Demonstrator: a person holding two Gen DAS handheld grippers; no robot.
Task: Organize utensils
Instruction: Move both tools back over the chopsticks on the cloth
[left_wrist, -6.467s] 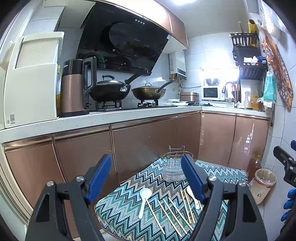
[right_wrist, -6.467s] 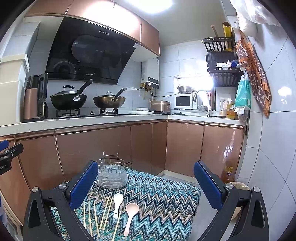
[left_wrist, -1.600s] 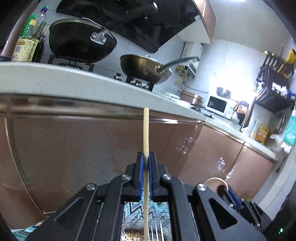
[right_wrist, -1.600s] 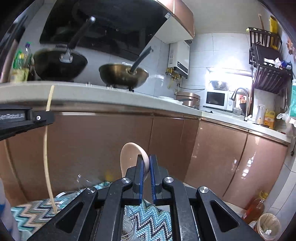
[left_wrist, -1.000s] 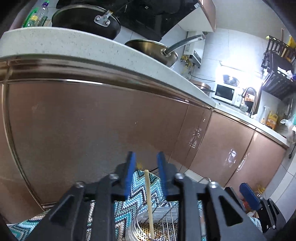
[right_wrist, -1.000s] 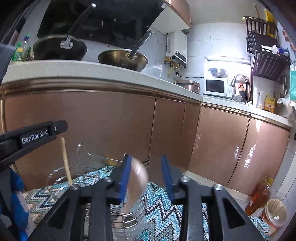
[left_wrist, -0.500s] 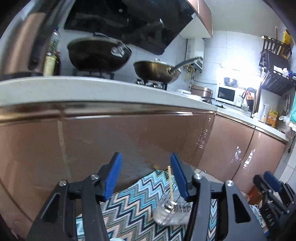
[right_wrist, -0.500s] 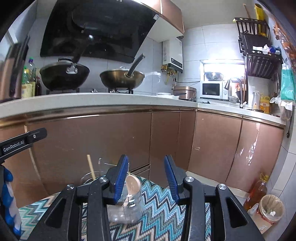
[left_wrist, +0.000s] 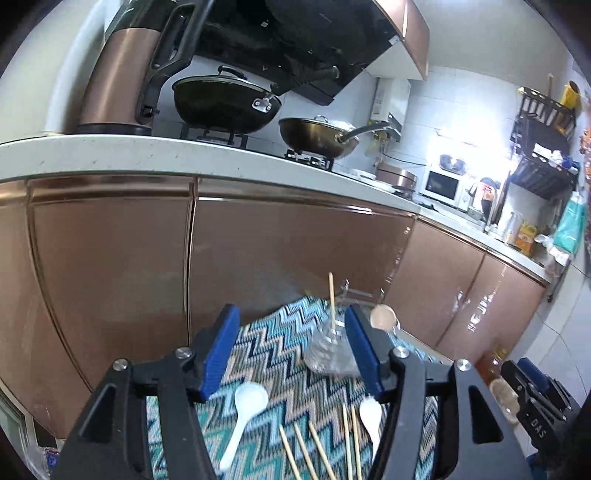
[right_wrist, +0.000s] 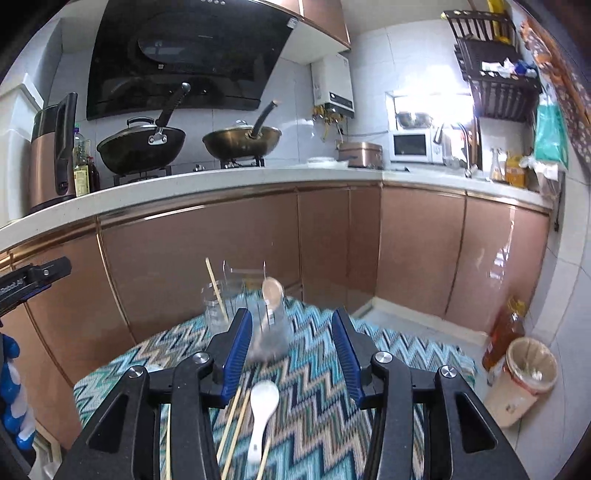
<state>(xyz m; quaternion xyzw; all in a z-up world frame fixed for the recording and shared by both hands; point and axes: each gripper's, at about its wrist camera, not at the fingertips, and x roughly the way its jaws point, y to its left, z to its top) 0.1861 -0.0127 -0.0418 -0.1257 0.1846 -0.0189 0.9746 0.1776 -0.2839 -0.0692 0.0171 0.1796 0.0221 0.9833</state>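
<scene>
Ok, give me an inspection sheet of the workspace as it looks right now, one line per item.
Surface: small table under a zigzag cloth, in front of the brown kitchen cabinets.
Job's things: wire utensil holder holds one chopstick and a beige spoon; two white spoons and several loose chopsticks lie on the cloth.
Clutter: nothing seen on the cloth.
Grippers: left gripper open, empty; right gripper open, empty; both hover above the table.
Cables: nothing seen.
Surroundings: two woks on the stove, kettle, microwave, bin and an oil bottle on the floor.
</scene>
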